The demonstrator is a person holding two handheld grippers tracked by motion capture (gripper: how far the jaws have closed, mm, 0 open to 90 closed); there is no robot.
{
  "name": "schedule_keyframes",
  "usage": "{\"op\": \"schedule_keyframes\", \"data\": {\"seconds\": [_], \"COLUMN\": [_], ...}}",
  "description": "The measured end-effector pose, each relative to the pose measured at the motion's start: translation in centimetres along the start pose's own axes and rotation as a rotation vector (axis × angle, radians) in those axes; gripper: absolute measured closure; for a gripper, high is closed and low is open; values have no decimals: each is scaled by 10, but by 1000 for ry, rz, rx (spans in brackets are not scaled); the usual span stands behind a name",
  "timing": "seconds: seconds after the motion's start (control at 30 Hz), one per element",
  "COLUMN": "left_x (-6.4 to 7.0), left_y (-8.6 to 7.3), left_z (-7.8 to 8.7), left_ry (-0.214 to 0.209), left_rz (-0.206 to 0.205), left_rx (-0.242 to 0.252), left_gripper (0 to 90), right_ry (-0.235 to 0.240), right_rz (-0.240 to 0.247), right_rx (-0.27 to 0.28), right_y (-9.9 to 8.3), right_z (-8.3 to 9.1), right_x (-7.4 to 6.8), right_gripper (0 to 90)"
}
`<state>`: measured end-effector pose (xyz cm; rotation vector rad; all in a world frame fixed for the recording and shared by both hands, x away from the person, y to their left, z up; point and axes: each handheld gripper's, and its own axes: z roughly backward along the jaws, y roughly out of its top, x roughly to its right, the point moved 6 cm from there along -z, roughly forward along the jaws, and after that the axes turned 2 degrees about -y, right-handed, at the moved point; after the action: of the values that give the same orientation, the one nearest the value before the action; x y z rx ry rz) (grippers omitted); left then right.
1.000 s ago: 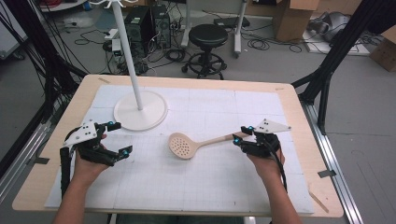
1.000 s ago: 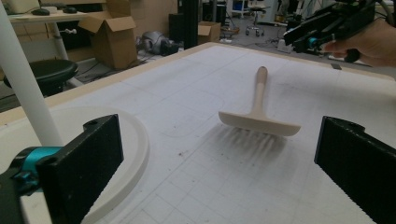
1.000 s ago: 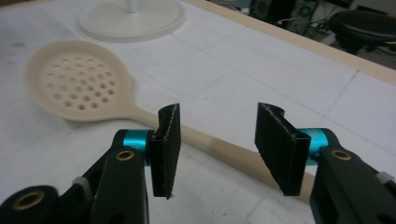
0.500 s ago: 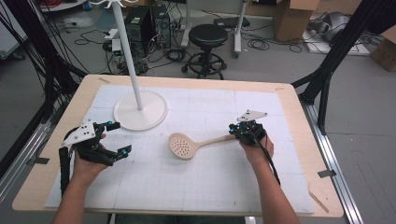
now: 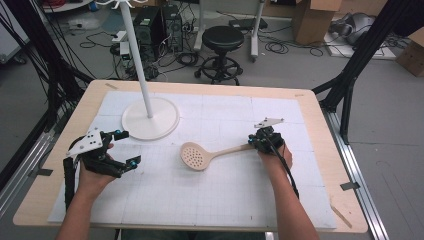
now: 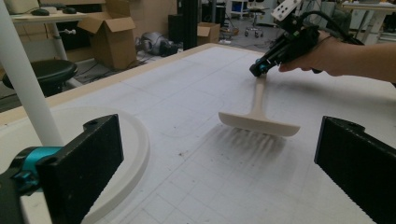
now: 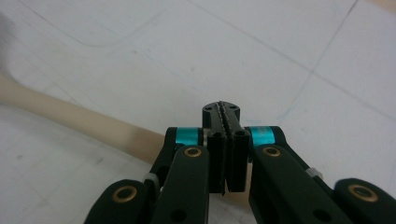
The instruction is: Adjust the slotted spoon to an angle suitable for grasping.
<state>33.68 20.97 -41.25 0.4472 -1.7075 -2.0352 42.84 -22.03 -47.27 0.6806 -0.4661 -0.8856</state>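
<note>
The beige plastic slotted spoon (image 5: 206, 155) lies flat on the gridded white mat (image 5: 210, 195) near the middle of the tabletop (image 5: 320, 130), its round perforated bowl toward my left and its handle running to my right tool (image 5: 256, 142). In the right gripper view the jaws look pressed together above the handle's end, so whether they pinch it I cannot tell; if they hold only the tip, I judge the heavy bowl could sag or twist free on lifting. My left tool (image 5: 122, 148) sits released, jaws wide, beside the white round-based stand (image 5: 150, 118), which a careless swing could knock.
</note>
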Motion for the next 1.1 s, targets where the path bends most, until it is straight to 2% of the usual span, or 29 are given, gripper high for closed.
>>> {"op": "schedule_keyframes", "data": {"seconds": [0.03,0.07,0.17,0.37,0.53,0.6,0.73,0.83,0.87,0.9,0.93,0.97,1.03,1.1], "left_x": [0,0,0,0,1,0,0,0,0,0,0,0,-1,-1], "left_y": [0,0,0,0,0,1,1,0,0,0,0,0,-1,-1], "left_z": [1,1,2,0,1,1,1,1,1,1,1,1,0,0], "left_ry": [0,0,1,1,-5,-5,-3,-1,-1,-2,-3,-3,-1,-1], "left_rz": [-4,-1,-3,-1,-2,-3,1,0,1,2,2,-1,-1,-2], "left_rx": [-2,-2,0,-1,2,3,7,-1,-1,2,2,-2,-3,-4], "left_gripper": [17,17,17,17,17,17,17,17,17,17,17,17,17,17], "right_ry": [0,5,4,42,55,63,64,75,85,127,135,149,192,203], "right_rz": [0,-34,-22,-45,-39,-10,14,32,37,52,65,86,128,176], "right_rx": [0,9,-1,-20,-30,-35,-43,-41,-28,5,17,32,51,54], "right_y": [0,-1,-2,-11,-17,-20,-21,-20,-18,-14,-12,-10,-5,-1], "right_z": [0,0,3,13,21,26,29,29,29,32,34,35,38,39], "right_x": [0,0,-1,-3,-10,-17,-21,-23,-24,-28,-30,-32,-37,-41], "right_gripper": [894,897,898,898,898,898,894,823,749,680,648,592,542,492]}}
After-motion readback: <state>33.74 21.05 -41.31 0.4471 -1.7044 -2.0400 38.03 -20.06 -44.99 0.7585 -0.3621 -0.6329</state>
